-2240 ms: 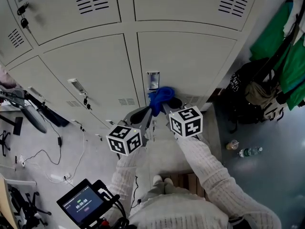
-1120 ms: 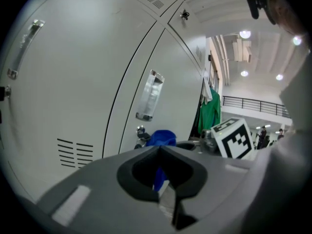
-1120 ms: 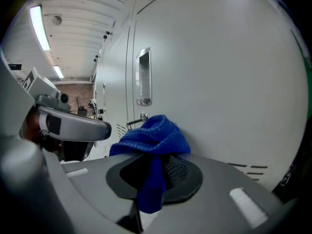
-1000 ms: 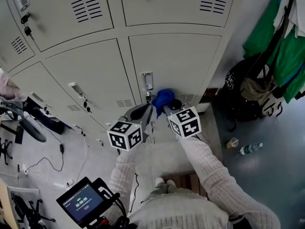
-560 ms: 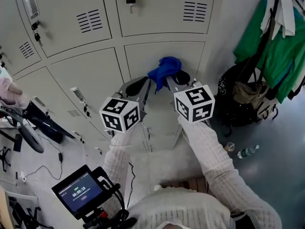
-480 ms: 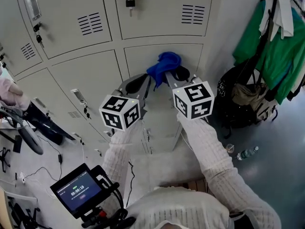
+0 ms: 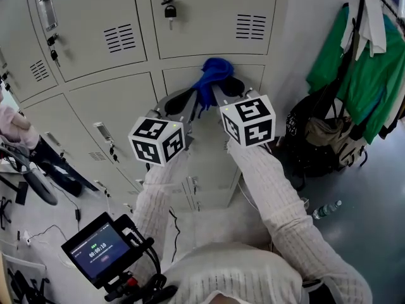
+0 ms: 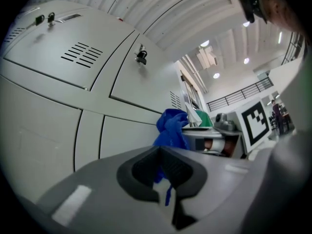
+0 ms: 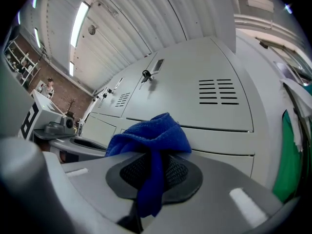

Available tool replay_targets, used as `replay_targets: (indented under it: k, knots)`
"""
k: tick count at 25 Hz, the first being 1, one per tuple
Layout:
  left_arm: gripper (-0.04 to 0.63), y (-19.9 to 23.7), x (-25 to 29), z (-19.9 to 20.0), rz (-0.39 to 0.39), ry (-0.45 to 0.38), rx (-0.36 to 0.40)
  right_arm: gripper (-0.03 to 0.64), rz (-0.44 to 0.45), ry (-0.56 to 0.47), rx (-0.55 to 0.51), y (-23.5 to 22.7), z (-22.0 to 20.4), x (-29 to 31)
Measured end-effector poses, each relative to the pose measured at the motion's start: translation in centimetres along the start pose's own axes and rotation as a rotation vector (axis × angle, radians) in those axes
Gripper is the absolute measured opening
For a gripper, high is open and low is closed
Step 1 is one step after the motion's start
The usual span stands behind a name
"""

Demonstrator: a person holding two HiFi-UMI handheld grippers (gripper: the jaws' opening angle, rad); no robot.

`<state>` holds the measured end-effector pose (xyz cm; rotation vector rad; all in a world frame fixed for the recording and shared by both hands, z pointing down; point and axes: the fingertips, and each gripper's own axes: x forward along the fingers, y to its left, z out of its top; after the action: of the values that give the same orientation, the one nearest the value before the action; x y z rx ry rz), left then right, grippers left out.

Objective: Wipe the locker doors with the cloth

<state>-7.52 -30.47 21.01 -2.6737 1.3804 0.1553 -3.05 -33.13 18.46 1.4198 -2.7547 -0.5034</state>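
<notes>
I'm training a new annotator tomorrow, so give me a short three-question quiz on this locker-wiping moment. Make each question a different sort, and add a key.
1. True or false: the right claw is shut on the blue cloth.
2. What hangs on the locker door above the cloth? A) a padlock B) a towel C) a mug
3. Fill in: the clothing hanging to the right of the lockers is mostly ____.

Key: 1 true; 2 A; 3 green.
</notes>
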Motion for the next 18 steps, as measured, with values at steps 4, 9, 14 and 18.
replay_targets:
  k: [4,9,14,18]
  knots:
    - [0.006,0.2,0.0,-0.4,0.010,0.005,-0.011,0.049,-0.018,-0.013,-0.044,0.0,-0.1,0.0]
    - [0.006,0.4,-0.2,-0.6,0.019,0.004,-0.020,0.049,-0.039,-0.026,-0.069,0.1,-0.2,0.0]
    - [0.006,0.6,-0.4,-2.2,0.032,0.034,-0.037,0.048,-0.016,0.008,-0.072,1.1,-2.1,0.1]
    - [0.006,0.7,-0.8,-3.6,0.037,0.056,-0.057,0.048,-0.002,0.048,-0.054,2.0,-4.8,-0.2]
